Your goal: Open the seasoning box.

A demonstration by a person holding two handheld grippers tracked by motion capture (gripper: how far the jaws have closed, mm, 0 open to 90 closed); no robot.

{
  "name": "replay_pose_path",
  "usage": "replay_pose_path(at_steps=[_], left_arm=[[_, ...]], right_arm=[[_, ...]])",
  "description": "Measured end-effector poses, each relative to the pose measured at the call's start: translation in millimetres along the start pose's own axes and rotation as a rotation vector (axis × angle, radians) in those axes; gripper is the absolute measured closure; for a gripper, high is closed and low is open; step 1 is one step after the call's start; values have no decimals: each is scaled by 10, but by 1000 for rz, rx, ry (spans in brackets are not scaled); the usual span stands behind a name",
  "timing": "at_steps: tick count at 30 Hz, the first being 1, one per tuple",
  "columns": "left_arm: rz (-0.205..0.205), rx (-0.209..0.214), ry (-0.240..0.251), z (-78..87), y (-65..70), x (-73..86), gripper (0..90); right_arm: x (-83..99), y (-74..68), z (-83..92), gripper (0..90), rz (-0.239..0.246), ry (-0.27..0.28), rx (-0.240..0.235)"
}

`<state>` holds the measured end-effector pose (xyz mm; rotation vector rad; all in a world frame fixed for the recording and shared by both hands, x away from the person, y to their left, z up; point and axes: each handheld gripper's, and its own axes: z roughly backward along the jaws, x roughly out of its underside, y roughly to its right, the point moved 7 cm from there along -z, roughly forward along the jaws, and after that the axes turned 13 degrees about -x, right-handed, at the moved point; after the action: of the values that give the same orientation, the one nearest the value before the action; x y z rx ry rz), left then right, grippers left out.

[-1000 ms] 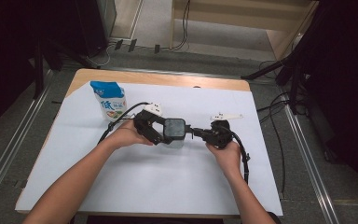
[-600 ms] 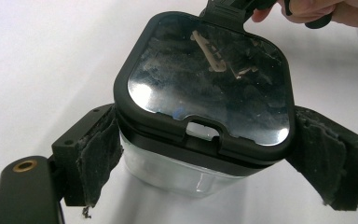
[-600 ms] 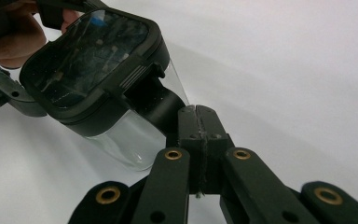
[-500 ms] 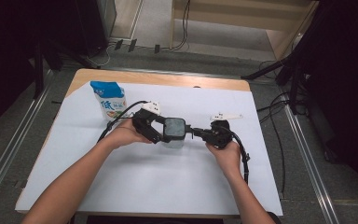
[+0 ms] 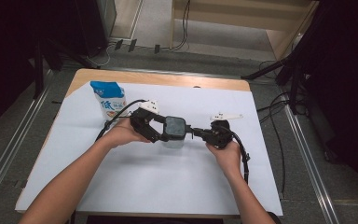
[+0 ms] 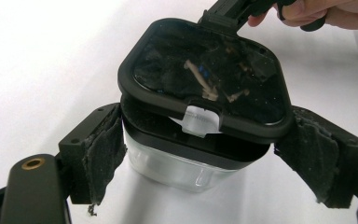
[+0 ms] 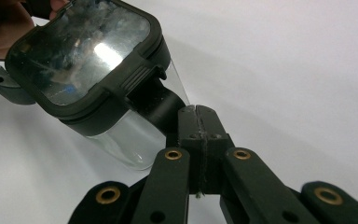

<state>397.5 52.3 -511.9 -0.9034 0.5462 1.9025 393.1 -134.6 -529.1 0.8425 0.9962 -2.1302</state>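
So the clear container (image 5: 174,135) with the black lid (image 6: 208,74) sits mid-table between both grippers. Left gripper (image 5: 154,129) straddles its body, jaws wide and just easing inward, pads close on either side; can't tell if they're touching. Right gripper (image 5: 198,132) is pinched fully closed on a black tab at the lid's far edge, and the lid sits tilted up. Only neighbour: a blue-and-white carton (image 5: 108,99) behind the left gripper, apart from it, print too small to read. Loads of bare white table (image 5: 168,186) nearer the person.
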Motion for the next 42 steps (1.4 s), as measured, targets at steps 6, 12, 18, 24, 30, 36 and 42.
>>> replay_pose_path(at_steps=[6, 12, 18, 24, 30, 36, 42], left_arm=[[1, 6, 18, 86, -5, -35, 202], [-29, 29, 18, 172, 40, -129, 317], [-47, 46, 13, 205, 74, -151, 436], [-41, 62, 7, 231, 42, -153, 686], [-22, 65, -6, 220, 28, -200, 822], [1, 60, -15, 222, 21, -309, 865], [0, 57, -13, 220, 58, -420, 877]], right_arm=[[-5, -2, 2, 900, 0, 3, -3], [-15, 2, -1, 900, 1, -1, -4], [-27, 7, -3, 900, -1, 2, -9], [-29, 10, -4, 900, 2, -1, -11], [-29, 10, -5, 900, 0, -1, -10], [-27, 7, -4, 900, -3, 0, -9], [-24, 5, -3, 900, -2, 0, -11]])
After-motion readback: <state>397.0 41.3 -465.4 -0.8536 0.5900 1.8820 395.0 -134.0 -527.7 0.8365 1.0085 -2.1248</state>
